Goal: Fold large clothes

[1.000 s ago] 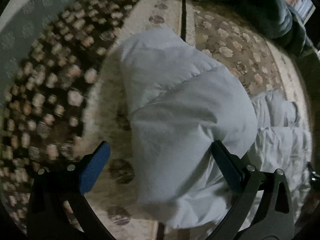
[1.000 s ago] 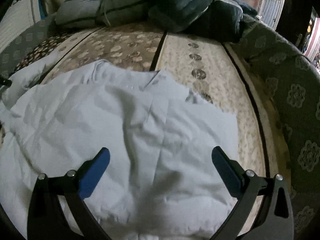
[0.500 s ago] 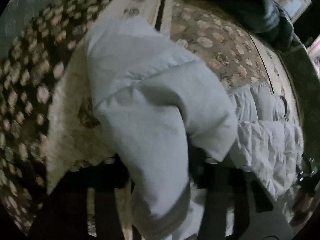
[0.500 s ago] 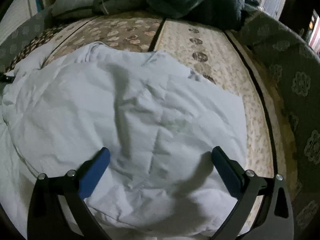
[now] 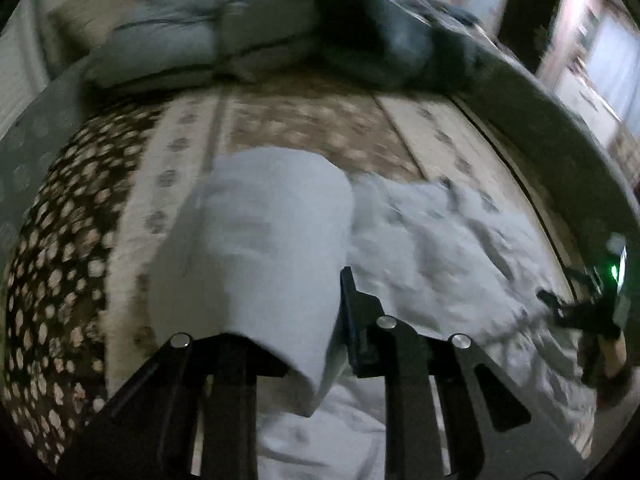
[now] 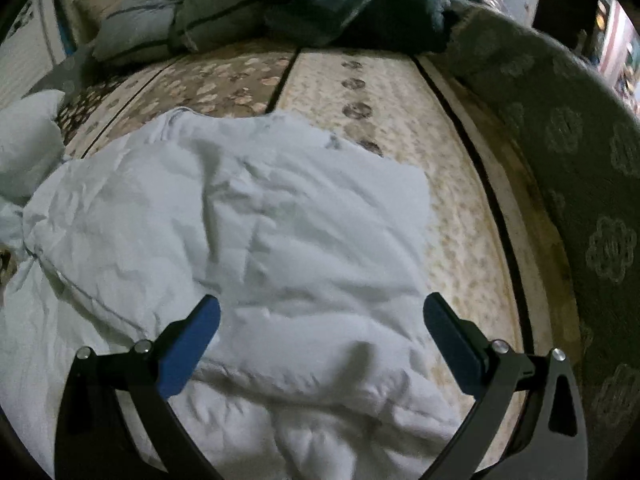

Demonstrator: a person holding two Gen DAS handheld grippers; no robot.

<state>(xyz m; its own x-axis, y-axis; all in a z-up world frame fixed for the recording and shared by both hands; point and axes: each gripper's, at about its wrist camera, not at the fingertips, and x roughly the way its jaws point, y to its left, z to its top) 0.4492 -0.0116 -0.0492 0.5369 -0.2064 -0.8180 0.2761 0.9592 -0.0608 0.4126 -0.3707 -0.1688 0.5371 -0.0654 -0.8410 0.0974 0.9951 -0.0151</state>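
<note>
Left gripper [image 5: 320, 320], jaws just closed, is clamped on the sleeve [image 5: 256, 248]; right gripper [image 6: 320, 344] is held spread above the white jacket [image 6: 240, 220], spread on the patterned bed [image 6: 380, 92]. The sleeve is best carried toward three o'clock and laid flat across the body.

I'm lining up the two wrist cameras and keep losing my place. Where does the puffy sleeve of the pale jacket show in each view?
Left wrist view: the sleeve fills the lower centre, its end clamped in the left gripper.
Right wrist view: the sleeve is a pale lump at the far left edge.
Shared landmark: the dark blankets piled at the far end of the patterned bedspread.
</note>
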